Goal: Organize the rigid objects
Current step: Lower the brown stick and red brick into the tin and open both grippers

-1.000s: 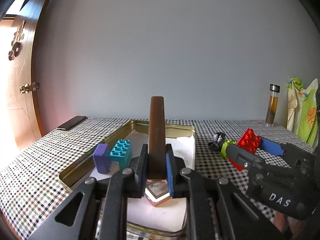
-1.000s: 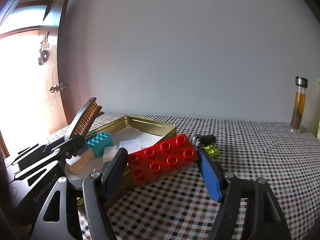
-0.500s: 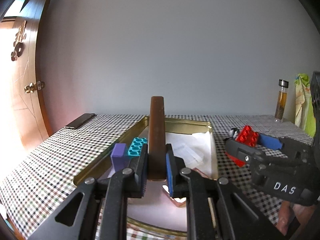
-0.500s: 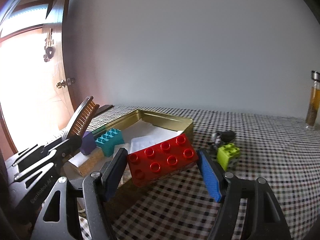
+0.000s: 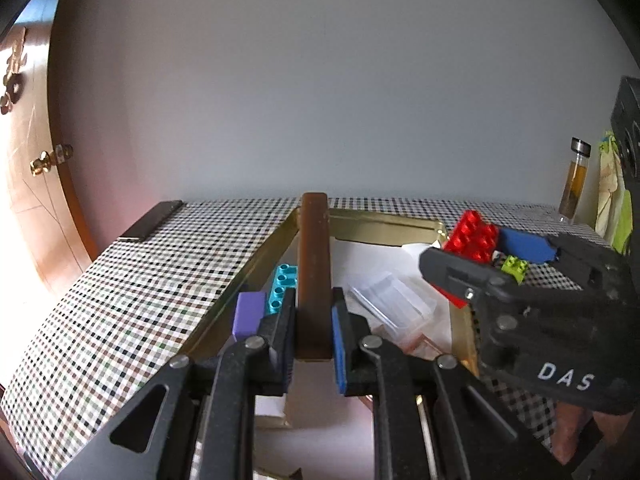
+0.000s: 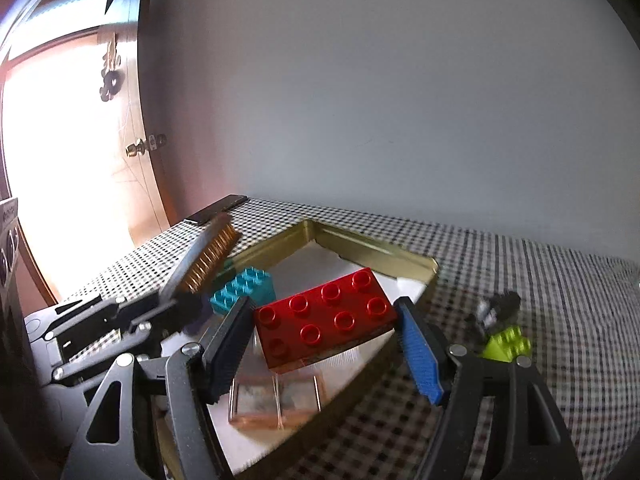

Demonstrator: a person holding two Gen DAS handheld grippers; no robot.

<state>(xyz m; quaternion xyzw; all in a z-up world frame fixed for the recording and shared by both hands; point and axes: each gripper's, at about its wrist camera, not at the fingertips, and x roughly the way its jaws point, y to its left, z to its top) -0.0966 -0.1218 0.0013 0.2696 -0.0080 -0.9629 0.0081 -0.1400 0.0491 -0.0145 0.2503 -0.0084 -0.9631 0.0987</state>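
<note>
Over the gold tin [image 5: 384, 222], left wrist view: left gripper [image 5: 313, 332] was clamped narrow on the brown brush [image 5: 314, 272], held upright above the tin; purple block [image 5: 249, 314] and teal brick [image 5: 283, 288] lay beside it.

Right wrist view: right gripper [image 6: 320, 344] stood about half open, pads pressed on the ends of the red brick [image 6: 324, 318], above the tin's near corner. Green brick [image 6: 507, 343] sat on the checked cloth [image 6: 540, 280].

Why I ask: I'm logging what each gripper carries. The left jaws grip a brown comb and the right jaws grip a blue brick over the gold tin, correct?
Not quite: the brick is red, not blue; only one jaw pad is blue. The right wrist view shows the right gripper shut on the red brick above the gold tin. The left gripper does grip the brown comb.
</note>
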